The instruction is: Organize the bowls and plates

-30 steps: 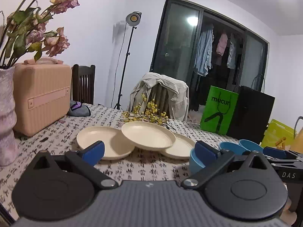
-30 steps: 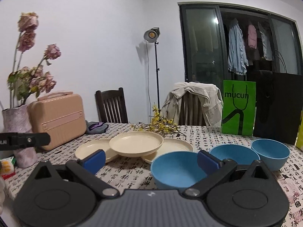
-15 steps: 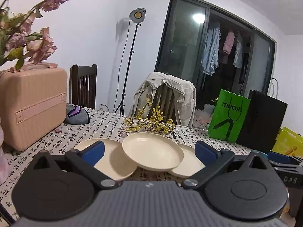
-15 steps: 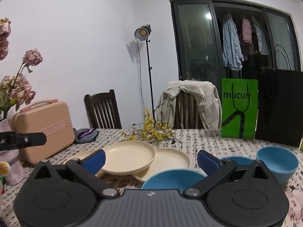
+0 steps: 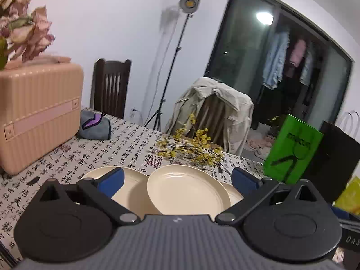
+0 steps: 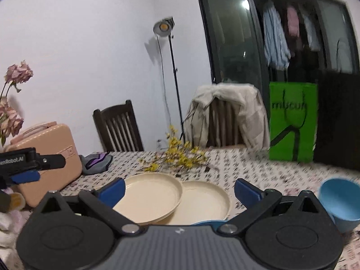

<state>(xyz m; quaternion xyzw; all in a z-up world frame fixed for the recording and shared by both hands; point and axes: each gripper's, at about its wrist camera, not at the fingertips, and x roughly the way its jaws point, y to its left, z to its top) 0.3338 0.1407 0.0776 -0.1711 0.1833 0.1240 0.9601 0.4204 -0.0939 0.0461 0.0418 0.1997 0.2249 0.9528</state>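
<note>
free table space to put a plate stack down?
Bare tablecloth between the pink case, grey pouch and cream plates. Crowded: plates overlap mid-table, yellow sprigs behind, green bag and blue bowl to the right.

Left gripper (image 5: pixel 177 177) and right gripper (image 6: pixel 178 187) both point forward, level, blue-tipped fingers spread wide apart and holding nothing.

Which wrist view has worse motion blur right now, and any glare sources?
Right wrist view is worse: the tablecloth print smears into streaks and the blue bowl has soft edges. Left wrist view is milder: the tablecloth characters stay legible, though the green bag lettering is soft. Glare: the lit studio lamp and a ceiling-light reflection in the glass door. Both views bow at the edges.
</note>
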